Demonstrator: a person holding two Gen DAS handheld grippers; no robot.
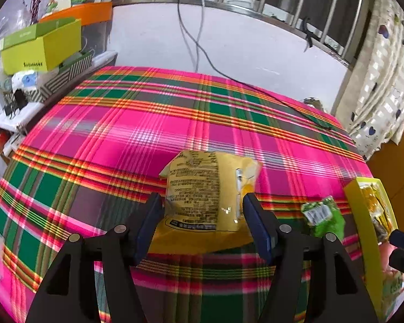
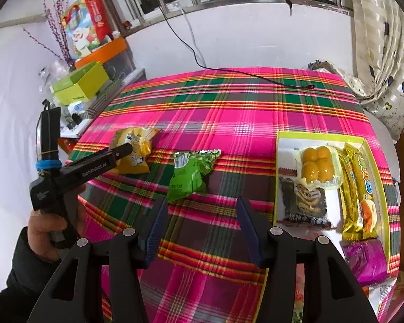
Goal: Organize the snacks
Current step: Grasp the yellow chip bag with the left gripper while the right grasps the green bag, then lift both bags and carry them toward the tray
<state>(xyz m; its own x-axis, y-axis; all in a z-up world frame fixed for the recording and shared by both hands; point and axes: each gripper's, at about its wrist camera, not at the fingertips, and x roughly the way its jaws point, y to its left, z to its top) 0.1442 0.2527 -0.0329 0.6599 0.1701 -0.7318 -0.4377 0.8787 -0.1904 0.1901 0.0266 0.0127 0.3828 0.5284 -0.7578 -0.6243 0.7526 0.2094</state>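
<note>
A yellow snack packet (image 1: 199,188) lies on the plaid tablecloth between the fingers of my left gripper (image 1: 203,202), which is open; the pads stand at the packet's sides without squeezing it. The right wrist view shows the same packet (image 2: 137,156) under the left gripper (image 2: 126,148). A green packet (image 2: 191,177) lies to its right. My right gripper (image 2: 202,210) is open over bare cloth just in front of the green packet, with nothing between its fingers. A yellow-rimmed tray (image 2: 320,134) at the right holds round yellow cakes (image 2: 316,164), golden bars (image 2: 355,188), a dark packet (image 2: 304,202) and a purple packet (image 2: 366,261).
A person's hand (image 2: 48,231) holds the left gripper's handle. A black cable (image 2: 256,76) trails across the table's far side. A cluttered shelf with a green box (image 2: 80,84) stands at the left, and a curtain (image 2: 385,67) hangs at the right.
</note>
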